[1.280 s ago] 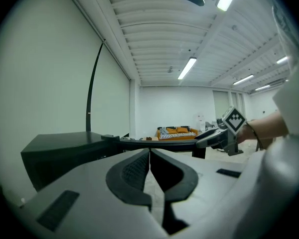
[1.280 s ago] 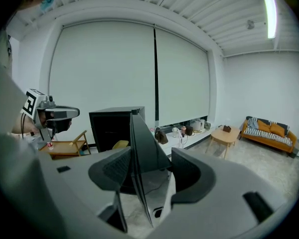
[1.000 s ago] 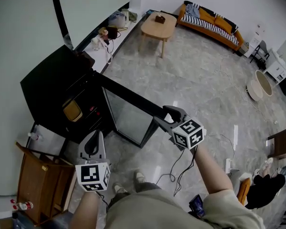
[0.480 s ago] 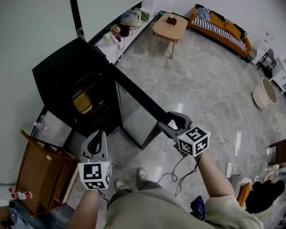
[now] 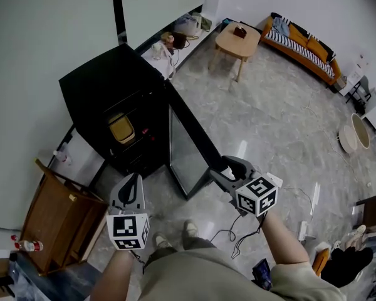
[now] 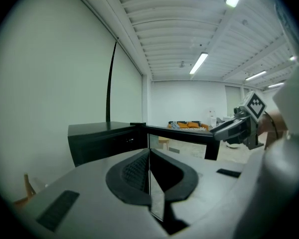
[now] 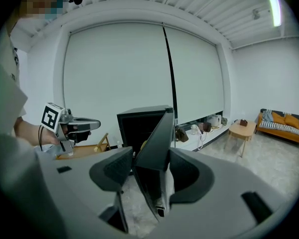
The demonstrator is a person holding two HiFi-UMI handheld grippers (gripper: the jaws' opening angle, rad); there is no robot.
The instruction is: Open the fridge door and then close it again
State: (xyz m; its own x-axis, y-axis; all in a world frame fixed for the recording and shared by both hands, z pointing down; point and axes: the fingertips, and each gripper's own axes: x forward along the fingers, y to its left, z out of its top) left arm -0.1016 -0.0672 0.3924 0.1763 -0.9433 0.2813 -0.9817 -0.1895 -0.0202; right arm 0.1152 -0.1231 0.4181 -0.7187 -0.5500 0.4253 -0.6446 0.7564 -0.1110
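The black fridge (image 5: 106,86) stood against the pale wall with its door (image 5: 187,146) swung well out over the floor. The door's free edge pointed toward the person's feet. On the door's outer side the polished stone floor (image 5: 282,118) lay broad and bare as far as a low wooden desk (image 5: 238,41) and an orange sofa (image 5: 301,46). On the hinge side room was tighter: a wooden chair (image 5: 56,221) stood close to the fridge's lower corner, leaving a narrow strip of floor between them.

The right claw (image 5: 220,170) was spread wide and clamped on the door's free edge, one pad on each face of the thick panel. The left claw (image 5: 132,182) had its pads pressed together with nothing between them. It hung in the air above that narrow strip, apart from the fridge and the chair.

The fridge was a squat, boxy cabinet with a flat matt top. Its door was a greyish pane in a black frame with square corners. The floor was glossy and veined, and thin cables (image 5: 238,227) trailed over it by the person's feet.

Inside the open cabinet a yellowish tub (image 5: 121,129) sat on a shelf, with something small and red (image 5: 144,131) beside it. A small brown box (image 5: 240,31) rested on the desk.
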